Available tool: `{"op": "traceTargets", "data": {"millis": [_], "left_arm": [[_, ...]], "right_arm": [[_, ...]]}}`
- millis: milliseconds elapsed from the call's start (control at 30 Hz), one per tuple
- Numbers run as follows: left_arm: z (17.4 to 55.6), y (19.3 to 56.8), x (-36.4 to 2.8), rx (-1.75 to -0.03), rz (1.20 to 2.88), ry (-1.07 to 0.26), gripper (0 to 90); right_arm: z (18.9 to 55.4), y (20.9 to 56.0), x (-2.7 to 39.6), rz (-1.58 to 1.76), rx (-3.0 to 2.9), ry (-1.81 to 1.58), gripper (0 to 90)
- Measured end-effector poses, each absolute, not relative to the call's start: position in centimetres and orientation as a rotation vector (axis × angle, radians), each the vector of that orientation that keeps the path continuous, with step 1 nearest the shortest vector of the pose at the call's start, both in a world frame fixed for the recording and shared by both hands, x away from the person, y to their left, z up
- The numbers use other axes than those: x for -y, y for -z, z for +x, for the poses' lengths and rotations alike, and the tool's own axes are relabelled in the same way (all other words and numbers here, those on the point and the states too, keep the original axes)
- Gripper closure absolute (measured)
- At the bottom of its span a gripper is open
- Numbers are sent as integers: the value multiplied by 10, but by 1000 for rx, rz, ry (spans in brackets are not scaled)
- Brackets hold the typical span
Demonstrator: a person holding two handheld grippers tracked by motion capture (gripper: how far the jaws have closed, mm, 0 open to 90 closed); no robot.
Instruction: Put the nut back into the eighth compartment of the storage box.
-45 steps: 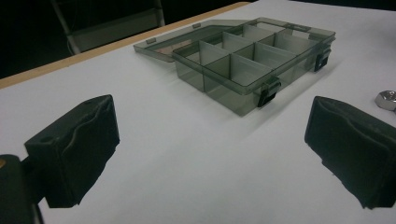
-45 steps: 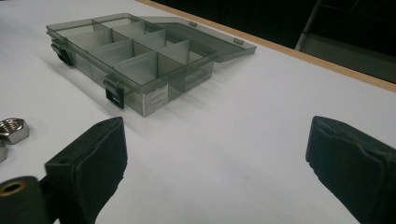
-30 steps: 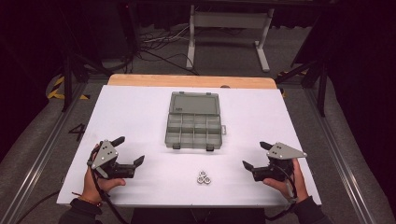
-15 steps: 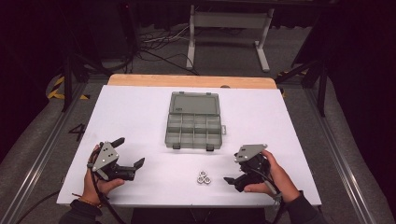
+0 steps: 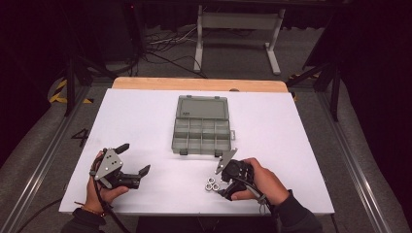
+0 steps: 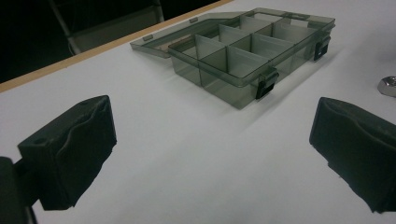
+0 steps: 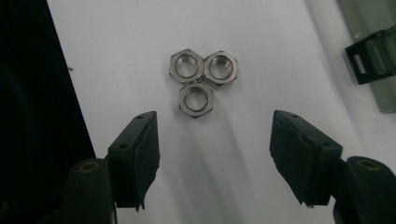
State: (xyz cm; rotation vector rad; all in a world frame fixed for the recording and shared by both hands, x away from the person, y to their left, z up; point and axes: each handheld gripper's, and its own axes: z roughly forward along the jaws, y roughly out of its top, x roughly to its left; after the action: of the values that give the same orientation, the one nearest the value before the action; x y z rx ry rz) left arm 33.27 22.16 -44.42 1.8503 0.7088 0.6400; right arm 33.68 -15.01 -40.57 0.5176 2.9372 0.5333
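Three steel hex nuts (image 7: 201,77) lie touching in a cluster on the white table, near its front edge (image 5: 211,185). My right gripper (image 7: 212,135) is open, pointed down at them, with its jaws just short of the cluster and nothing between them. In the high view the right gripper (image 5: 221,182) sits right beside the nuts. A grey see-through compartment box (image 5: 201,136) lies open mid-table, its lid flat behind it. My left gripper (image 5: 134,158) rests open at the front left, aimed at the box (image 6: 247,51), empty; one nut (image 6: 387,86) shows at its right edge.
The white table top (image 5: 145,116) lies on a wooden board whose far edge (image 5: 199,83) shows. Beyond are a metal stand (image 5: 235,29) and floor cables. The box's black latches (image 7: 369,58) face the front edge, close to the right gripper.
The right gripper has moved left from the table's right side to the nuts and tilted down over them. The left gripper has barely shifted.
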Motion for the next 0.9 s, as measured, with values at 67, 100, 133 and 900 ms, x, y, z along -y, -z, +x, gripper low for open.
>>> {"op": "traceTargets", "data": {"millis": [67,100,133,900], "left_arm": [[332,444,-222,-708,1855,-638,12],[332,444,-222,-707,1854,-638,13],[332,444,-222,-707,1854,-638,13],[333,445,-220,-690,1870,-620,15]], "right_arm": [[337,409,145,515,-2970,-491,383],[338,411,143,491,-2989,-463,400],[340,413,141,476,-2990,-439,430],[343,424,128,400,-3031,-430,704]]}}
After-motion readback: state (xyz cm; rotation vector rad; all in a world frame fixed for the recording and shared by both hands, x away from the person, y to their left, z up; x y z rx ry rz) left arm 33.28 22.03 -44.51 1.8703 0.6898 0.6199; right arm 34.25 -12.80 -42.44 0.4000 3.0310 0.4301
